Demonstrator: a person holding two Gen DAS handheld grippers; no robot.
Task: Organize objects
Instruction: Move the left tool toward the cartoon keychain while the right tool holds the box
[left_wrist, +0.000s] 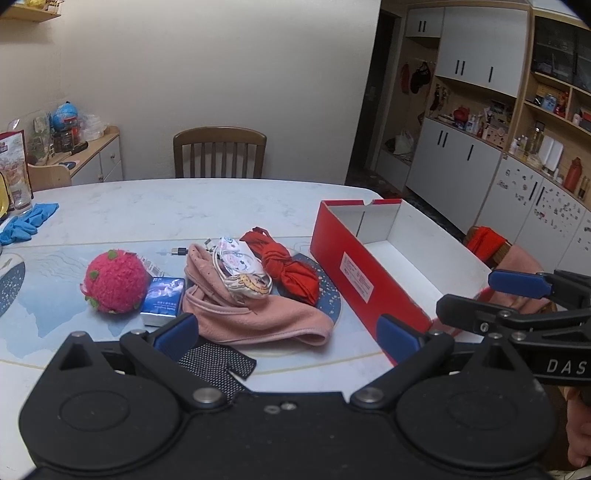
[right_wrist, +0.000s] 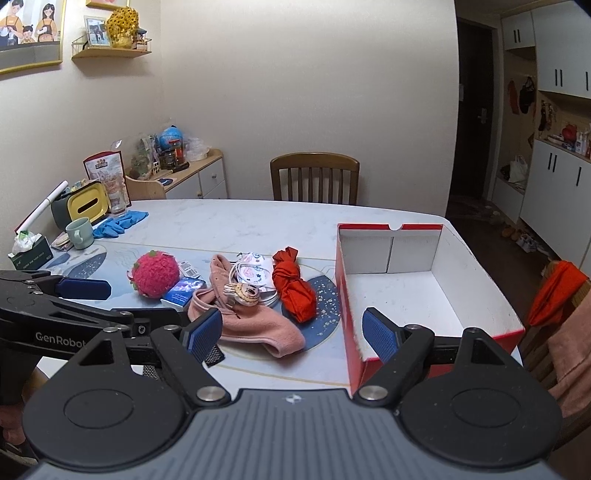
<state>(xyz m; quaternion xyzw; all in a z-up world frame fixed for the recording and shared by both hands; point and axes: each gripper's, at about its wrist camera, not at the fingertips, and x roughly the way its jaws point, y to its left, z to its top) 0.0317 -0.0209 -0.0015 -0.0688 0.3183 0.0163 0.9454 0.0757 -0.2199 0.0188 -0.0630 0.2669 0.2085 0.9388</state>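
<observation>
A red shoebox (left_wrist: 369, 273) (right_wrist: 428, 295) with a white empty inside stands open on the right of the table. Left of it lie a knotted red cloth (left_wrist: 288, 269) (right_wrist: 293, 288), a pink garment (left_wrist: 255, 314) (right_wrist: 258, 321) with a printed pouch and white cable (left_wrist: 240, 269) (right_wrist: 247, 284) on top, a blue packet (left_wrist: 162, 299) (right_wrist: 184, 290) and a pink fuzzy strawberry ball (left_wrist: 114, 282) (right_wrist: 155, 275). A black mesh piece (left_wrist: 218, 363) lies at the near edge. My left gripper (left_wrist: 288, 336) is open and empty above the pink garment's near edge. My right gripper (right_wrist: 291, 334) is open and empty between garment and box.
A wooden chair (left_wrist: 219, 153) (right_wrist: 316, 179) stands at the table's far side. Blue gloves (left_wrist: 26, 223) (right_wrist: 118, 223), a green mug (right_wrist: 79, 232), a tissue box (right_wrist: 31, 253) and a yellow holder (right_wrist: 86, 203) sit at the far left. Cabinets (left_wrist: 480, 147) line the right wall.
</observation>
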